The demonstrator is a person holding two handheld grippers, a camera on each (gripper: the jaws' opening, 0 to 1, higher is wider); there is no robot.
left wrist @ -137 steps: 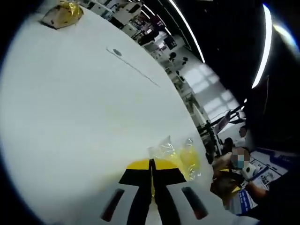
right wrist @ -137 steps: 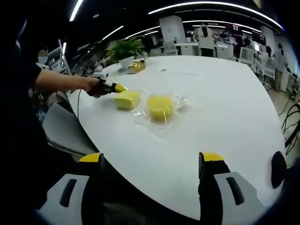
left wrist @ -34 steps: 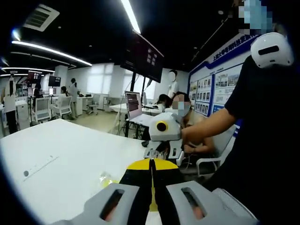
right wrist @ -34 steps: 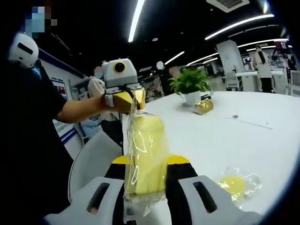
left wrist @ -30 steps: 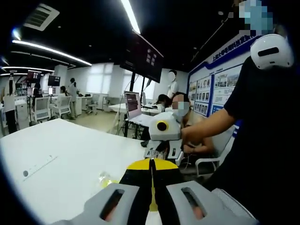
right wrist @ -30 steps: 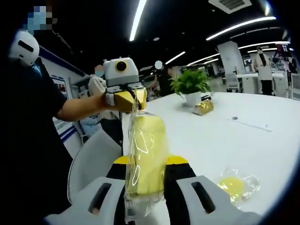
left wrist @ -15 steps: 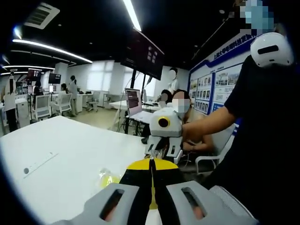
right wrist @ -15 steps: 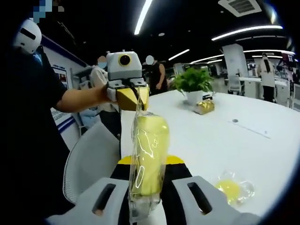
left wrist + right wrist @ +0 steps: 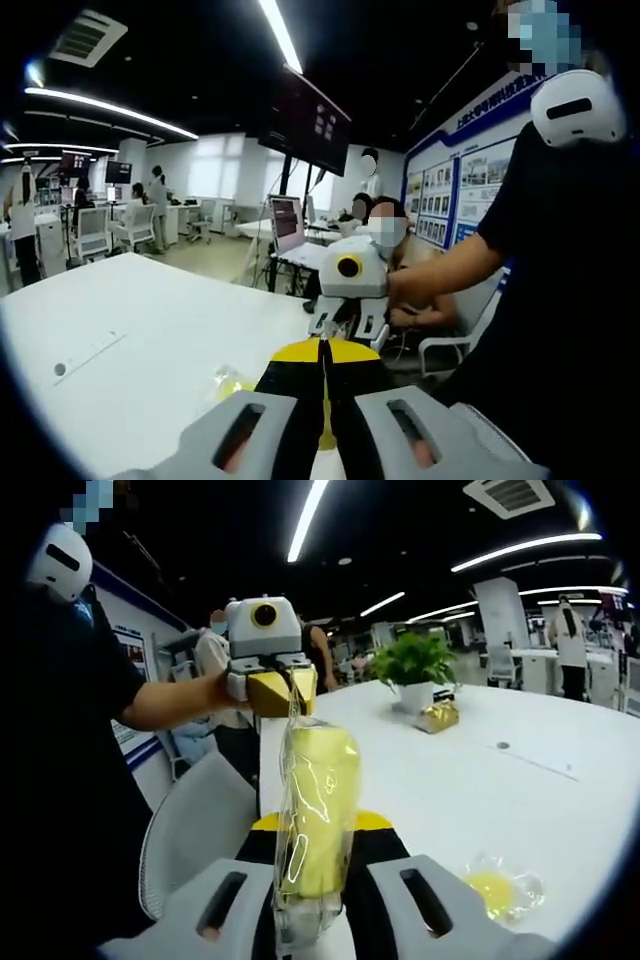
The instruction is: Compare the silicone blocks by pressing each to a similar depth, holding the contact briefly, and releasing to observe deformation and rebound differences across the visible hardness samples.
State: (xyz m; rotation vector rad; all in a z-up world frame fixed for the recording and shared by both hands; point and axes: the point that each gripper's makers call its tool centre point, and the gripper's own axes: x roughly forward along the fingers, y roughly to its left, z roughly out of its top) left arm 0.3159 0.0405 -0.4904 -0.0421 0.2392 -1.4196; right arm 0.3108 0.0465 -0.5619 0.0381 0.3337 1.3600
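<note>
Right gripper view: right gripper (image 9: 310, 880) pinches the bagged yellow silicone block (image 9: 315, 815) held above the bench (image 9: 520, 790) edge; left gripper (image 9: 283, 692), jaws pressed together, nips the slippery film's top. Block looks soft, light; grip its flanks.

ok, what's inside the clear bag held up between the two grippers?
The clear bag holds one yellow silicone block, seen through the film. The block's lower end is hidden between the right hand-held gripper's jaws.
</note>
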